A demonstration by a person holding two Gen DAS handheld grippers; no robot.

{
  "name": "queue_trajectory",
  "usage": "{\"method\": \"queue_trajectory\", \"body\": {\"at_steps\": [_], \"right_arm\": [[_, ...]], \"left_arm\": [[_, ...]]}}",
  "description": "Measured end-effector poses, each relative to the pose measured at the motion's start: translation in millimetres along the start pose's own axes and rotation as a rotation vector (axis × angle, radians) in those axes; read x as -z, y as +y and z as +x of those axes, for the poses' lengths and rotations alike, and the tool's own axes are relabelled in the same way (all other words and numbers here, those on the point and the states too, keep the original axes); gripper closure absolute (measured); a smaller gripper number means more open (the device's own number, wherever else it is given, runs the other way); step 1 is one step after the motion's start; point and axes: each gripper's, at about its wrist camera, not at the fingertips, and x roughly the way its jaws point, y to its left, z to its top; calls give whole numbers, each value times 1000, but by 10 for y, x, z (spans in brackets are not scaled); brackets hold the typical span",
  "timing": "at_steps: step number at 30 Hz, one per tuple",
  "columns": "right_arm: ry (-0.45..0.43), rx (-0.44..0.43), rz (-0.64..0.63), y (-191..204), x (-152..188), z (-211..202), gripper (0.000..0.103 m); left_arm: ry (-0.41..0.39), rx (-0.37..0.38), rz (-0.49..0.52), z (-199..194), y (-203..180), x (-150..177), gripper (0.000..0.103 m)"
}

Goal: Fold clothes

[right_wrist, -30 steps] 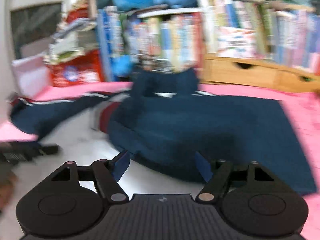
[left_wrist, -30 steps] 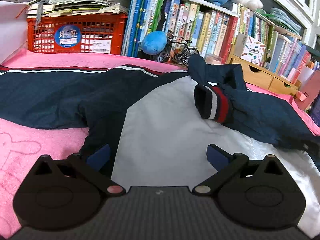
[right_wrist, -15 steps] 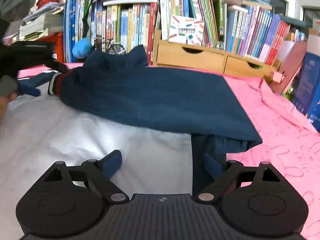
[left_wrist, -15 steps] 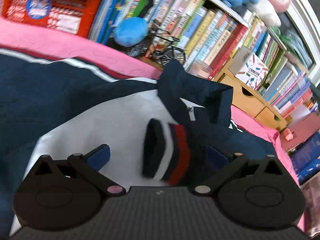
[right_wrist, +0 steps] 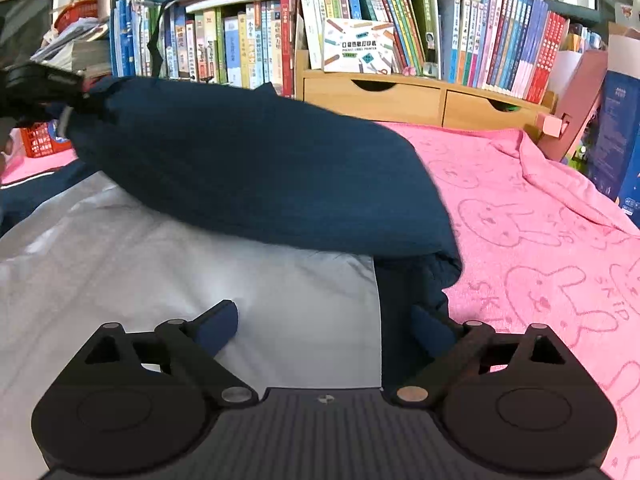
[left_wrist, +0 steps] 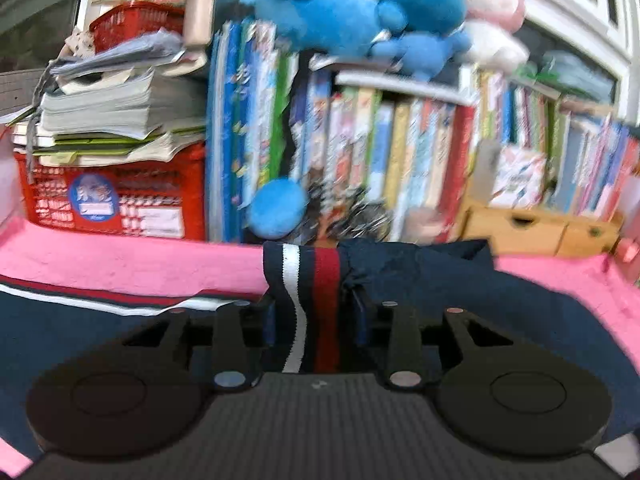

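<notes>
Navy sleeve lifted across a jacket on a pink towel

The right gripper (right_wrist: 324, 326) hovers low over the jacket's white panel (right_wrist: 200, 272), its jaws opening with only flat cloth between the fingers (right_wrist: 216, 326). The navy sleeve (right_wrist: 256, 168) slants up to the left gripper (right_wrist: 60, 92) at the left edge. The bunny-print pink towel (right_wrist: 540, 240) spreads right; books (right_wrist: 400, 28) and wooden drawers (right_wrist: 420, 96) stand behind.

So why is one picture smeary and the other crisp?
Left wrist view: motion blur smears the row of upright books and blue plush toys; the striped navy sleeve cuff stays fairly sharp. Right wrist view: sharp throughout, though fisheye-bowed at the edges.
</notes>
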Motion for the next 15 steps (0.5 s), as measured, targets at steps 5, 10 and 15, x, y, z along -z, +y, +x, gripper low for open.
{"method": "queue_trajectory", "body": {"at_steps": [5,10,15], "right_arm": [[5,7,3,15,-22,-9,5],[11,22,9,24,-34,0,1],[16,26,14,31,-35,9,0]], "left_arm": [[160,-43,33,382,129,380,38],[202,-69,59,452,98,461,2],[168,-23,56,238,294,316,3]]}}
